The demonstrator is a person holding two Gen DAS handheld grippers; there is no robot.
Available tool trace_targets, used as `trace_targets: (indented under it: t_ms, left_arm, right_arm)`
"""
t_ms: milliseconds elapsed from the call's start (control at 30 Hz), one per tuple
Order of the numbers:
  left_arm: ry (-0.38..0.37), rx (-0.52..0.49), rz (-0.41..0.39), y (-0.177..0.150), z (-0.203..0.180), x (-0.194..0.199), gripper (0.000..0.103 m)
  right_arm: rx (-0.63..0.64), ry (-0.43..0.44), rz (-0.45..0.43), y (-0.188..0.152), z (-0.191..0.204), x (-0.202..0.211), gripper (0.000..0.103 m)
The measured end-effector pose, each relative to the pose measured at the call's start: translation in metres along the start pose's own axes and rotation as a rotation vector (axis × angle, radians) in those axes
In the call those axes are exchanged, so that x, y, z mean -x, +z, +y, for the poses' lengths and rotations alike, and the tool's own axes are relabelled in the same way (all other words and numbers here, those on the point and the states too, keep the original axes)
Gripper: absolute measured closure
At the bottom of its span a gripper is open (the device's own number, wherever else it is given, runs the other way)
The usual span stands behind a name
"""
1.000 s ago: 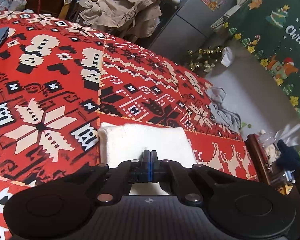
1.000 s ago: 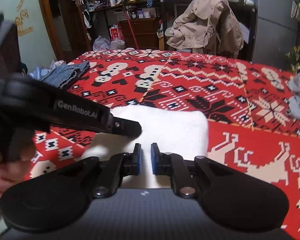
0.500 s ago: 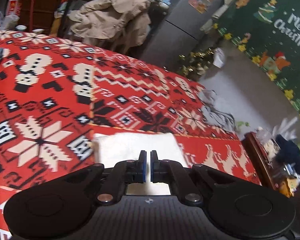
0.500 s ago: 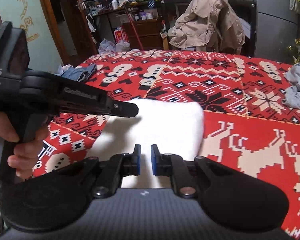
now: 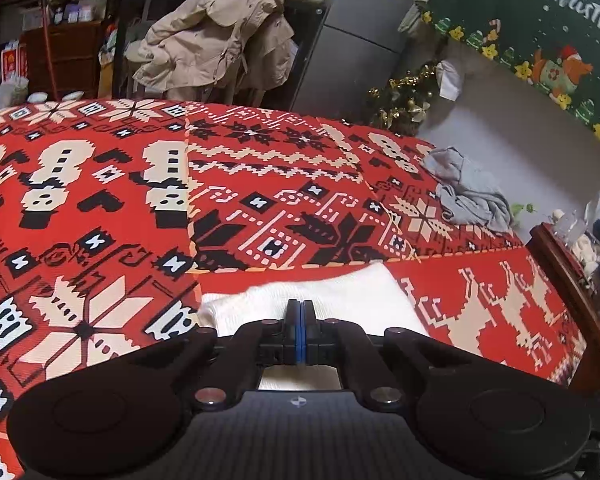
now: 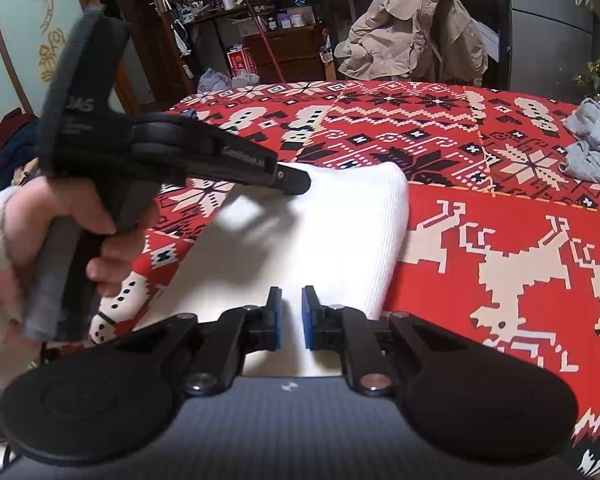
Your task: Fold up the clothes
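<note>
Left tool [image 5: 299, 326]: pads pressed together, nothing visibly between them, poised over the near-left part of the white garment [image 5: 340, 292].
Right tool [image 6: 291, 316]: pads slightly apart, empty, above the garment's near edge.
White garment: a folded rectangle on the red patterned bed cover [image 5: 260, 208].
Grey garment [image 5: 470, 196]: crumpled, well beyond the white garment.
Risk: a tool catching only the top layer would drag the fold open.

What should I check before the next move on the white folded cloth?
1. Left gripper shut, nothing visibly clamped: ok.
2. Right gripper open above the white folded cloth: ok.
3. Cloth lies flat on the red bedspread: ok.
4. Fold edges aligned: cannot tell, near edge hidden.
5. Grey garment is apart from the cloth: ok.
</note>
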State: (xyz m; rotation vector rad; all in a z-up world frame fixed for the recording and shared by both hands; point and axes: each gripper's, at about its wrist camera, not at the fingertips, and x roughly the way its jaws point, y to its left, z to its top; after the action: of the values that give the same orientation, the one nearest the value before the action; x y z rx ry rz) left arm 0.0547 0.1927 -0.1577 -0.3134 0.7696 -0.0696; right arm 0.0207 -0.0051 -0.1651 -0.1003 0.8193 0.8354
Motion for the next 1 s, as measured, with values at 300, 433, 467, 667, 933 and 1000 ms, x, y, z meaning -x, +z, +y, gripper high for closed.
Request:
trace_targets:
  t_ms: [300, 433, 467, 667, 933, 1000]
  left_arm:
    - [-0.153, 0.061, 0.061, -0.028, -0.005, 0.048, 0.1]
    - [-0.171, 0.04, 0.136, -0.064, -0.011, 0.058, 0.1]
    - [-0.17, 0.033, 0.14, -0.072, -0.011, 0.06, 0.1]
    - [-0.184, 0.022, 0.158, -0.089, -0.011, 0.079, 0.1]
    - [-0.121, -0.198, 0.085, -0.103, -0.032, 0.107, 0.097]
    - [-0.083, -0.296, 0.071, -0.107, -0.042, 0.109, 0.096]
  right_arm:
    - [0.047, 0.034, 0.0, -0.003, 0.011, 0.012, 0.09]
    - [0.097, 0.048, 0.032, -0.016, 0.02, 0.014, 0.09]
    - [0.105, 0.048, 0.036, -0.02, 0.022, 0.016, 0.09]
    - [0.141, 0.055, 0.052, -0.035, 0.031, 0.035, 0.09]
    - [0.207, 0.001, 0.017, -0.052, 0.038, 0.07, 0.089]
    - [0.28, -0.053, 0.007, -0.057, 0.042, 0.072, 0.084]
